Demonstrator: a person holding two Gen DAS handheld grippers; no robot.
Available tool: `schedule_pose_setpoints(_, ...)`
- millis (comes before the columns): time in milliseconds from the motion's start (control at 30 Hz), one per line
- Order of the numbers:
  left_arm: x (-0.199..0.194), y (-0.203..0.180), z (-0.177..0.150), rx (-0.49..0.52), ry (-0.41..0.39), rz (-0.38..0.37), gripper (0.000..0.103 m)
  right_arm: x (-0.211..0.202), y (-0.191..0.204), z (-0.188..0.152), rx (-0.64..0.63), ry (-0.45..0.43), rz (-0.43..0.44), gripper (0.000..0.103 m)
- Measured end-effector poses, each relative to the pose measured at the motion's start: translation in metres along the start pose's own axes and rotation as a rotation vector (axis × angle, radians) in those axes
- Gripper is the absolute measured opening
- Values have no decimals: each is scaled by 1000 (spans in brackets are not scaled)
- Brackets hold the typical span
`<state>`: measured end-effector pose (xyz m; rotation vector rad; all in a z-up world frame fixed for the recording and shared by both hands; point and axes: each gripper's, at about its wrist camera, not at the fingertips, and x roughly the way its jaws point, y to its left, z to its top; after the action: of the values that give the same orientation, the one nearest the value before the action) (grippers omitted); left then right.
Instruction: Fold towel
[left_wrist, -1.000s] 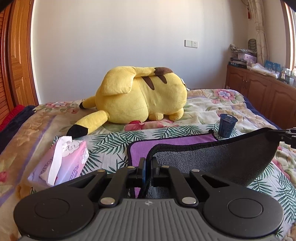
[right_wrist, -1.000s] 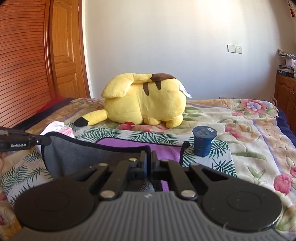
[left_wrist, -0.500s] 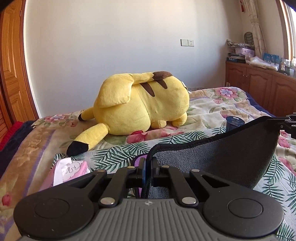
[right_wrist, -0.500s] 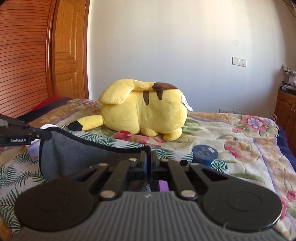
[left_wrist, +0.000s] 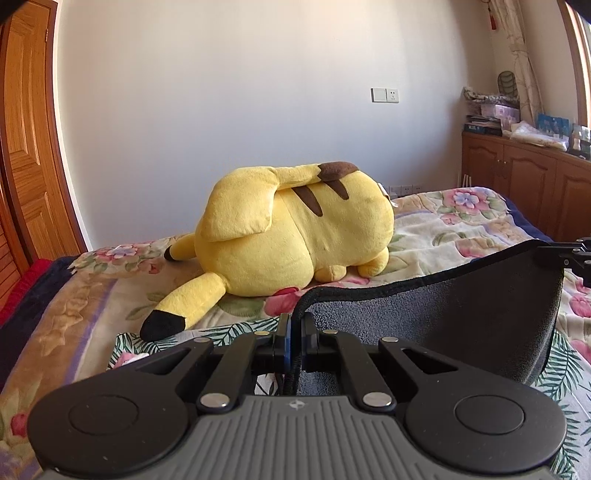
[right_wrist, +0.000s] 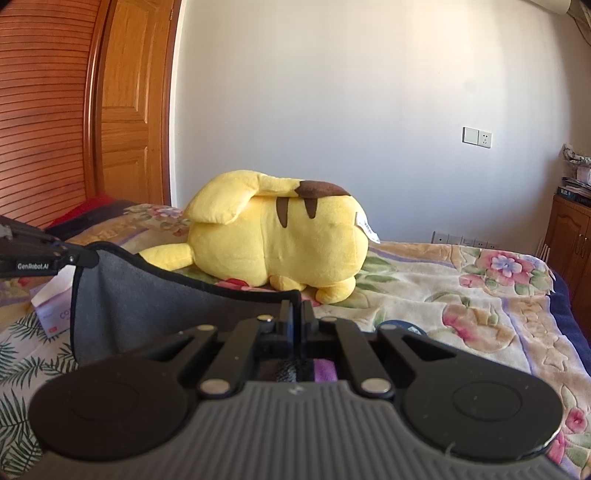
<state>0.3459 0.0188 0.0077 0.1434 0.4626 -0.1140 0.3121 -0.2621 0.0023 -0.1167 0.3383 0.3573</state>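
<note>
Overhead, both grippers (left gripper (left_wrist: 294, 325), right gripper (right_wrist: 295, 314)) clench the towel (left_wrist: 443, 325) above the floral bed (right_wrist: 461, 295).

plush toy (left_wrist: 295, 236) blocking ahead, open bedspread (right_wrist: 461, 306) right

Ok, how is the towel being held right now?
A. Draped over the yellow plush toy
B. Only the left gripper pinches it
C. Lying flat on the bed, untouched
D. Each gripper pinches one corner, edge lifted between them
D: the left gripper and the right gripper are each shut on a corner of the towel, whose dark edge hangs raised between them above the bed.
</note>
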Motion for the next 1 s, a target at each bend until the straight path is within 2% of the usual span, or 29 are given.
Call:
schedule_pose_setpoints(467, 31, 3, 9, -8, -11, 38, 0, 32, -8, 2, -19, -6, -29, 4)
schedule_pose_setpoints(1000, 85, 1, -16, 3, 28, 76, 0, 70, -24, -26, -6, 6, -73, 4)
